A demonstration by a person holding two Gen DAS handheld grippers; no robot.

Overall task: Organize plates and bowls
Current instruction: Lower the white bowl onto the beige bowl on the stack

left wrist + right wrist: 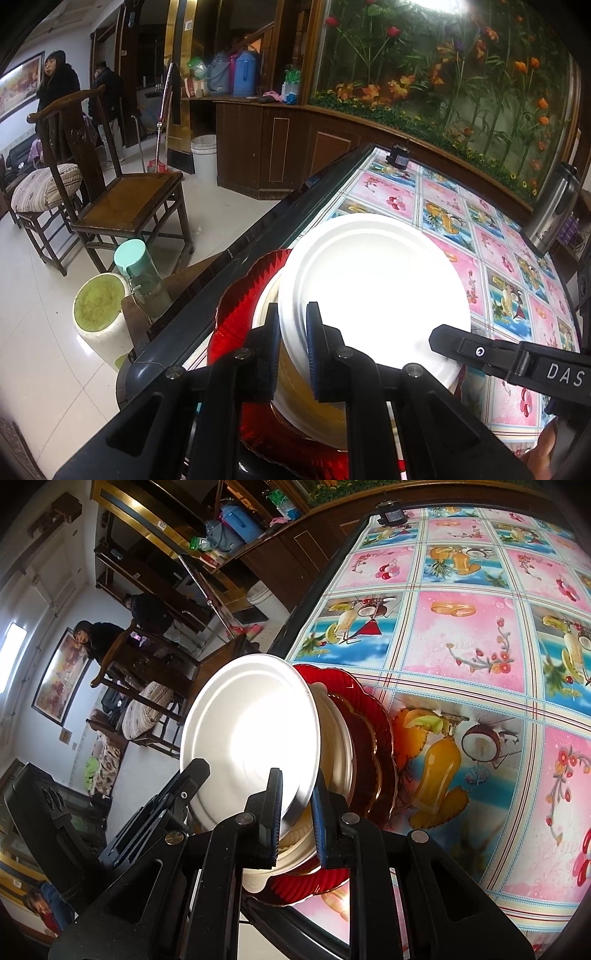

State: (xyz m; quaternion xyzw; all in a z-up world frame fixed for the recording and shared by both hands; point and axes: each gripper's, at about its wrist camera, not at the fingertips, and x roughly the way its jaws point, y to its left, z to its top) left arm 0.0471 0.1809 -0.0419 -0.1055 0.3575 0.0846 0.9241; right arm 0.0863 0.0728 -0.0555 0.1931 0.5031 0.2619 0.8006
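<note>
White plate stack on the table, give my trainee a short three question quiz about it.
1. True or false: both hand-held grippers pinch the rim of the white plate.
2. What colour is the scalloped plate at the bottom of the stack?
3. Where does the stack sit: A) the table's middle, B) near its edge, C) on the wooden chair?

Key: 1 true: left hand-held gripper, right hand-held gripper. 2 red. 3 B.
</note>
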